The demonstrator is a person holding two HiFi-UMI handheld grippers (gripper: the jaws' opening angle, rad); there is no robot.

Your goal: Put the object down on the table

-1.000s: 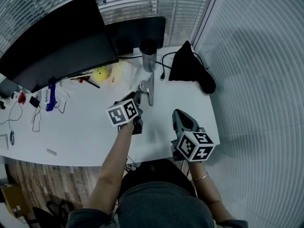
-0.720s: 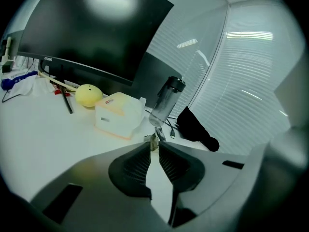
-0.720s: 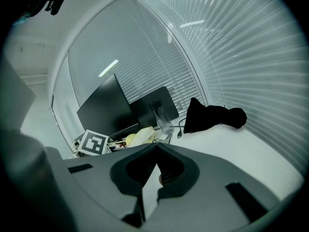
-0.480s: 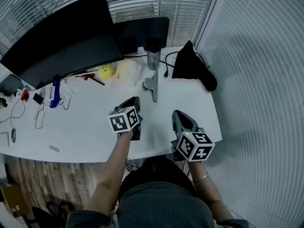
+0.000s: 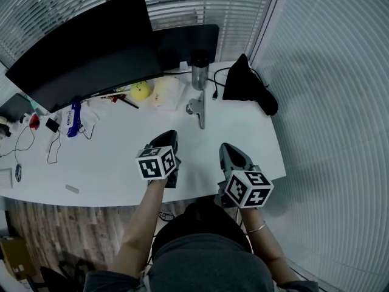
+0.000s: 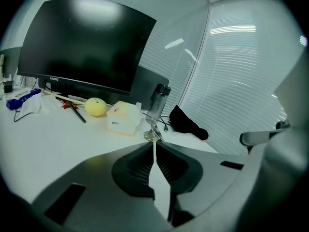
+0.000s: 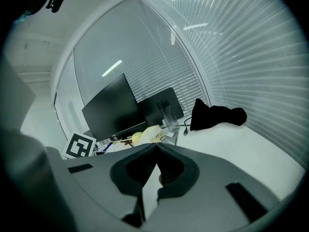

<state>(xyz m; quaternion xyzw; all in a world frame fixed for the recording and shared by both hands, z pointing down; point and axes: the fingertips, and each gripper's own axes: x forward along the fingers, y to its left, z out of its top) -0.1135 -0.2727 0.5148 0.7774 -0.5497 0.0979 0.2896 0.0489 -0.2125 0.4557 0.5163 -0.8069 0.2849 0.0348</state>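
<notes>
One white desk (image 5: pixel 115 163), the largest item, carries everything listed below.

One large dark monitor (image 5: pixel 85 47), at the far edge, screen off.

One black cloth bundle (image 5: pixel 246 90), at the far right corner, with a cable running toward it.

Two hand-held grippers, both over the near edge:
- left gripper (image 6: pixel 154 142): fingers (image 6: pixel 137 166) pressed together at the tips, nothing between them;
- right gripper (image 7: pixel 156 144): fingers (image 7: pixel 176 170) likewise closed on nothing (only a sliver of light shows lower down between the pads).

One clear bottle (image 5: pixel 199 72) with a dark cap, upright just in front of the monitor.

One pale yellow box (image 5: pixel 167 93), left of the bottle.

One yellow ball (image 5: pixel 140 90), just beside the box.

One metal object (image 5: pixel 198 108), silver and slender, kind not determinable. It lies flat on the desk in front of the bottle, directly ahead of the left gripper and well apart from both grippers.

Status, as a judgement: the placing step looks complete, since the object rests on the desk and neither gripper holds it. The next move likely calls for little more than keeping both grippers back from the object, avoiding a knock to it or the bottle.
</notes>
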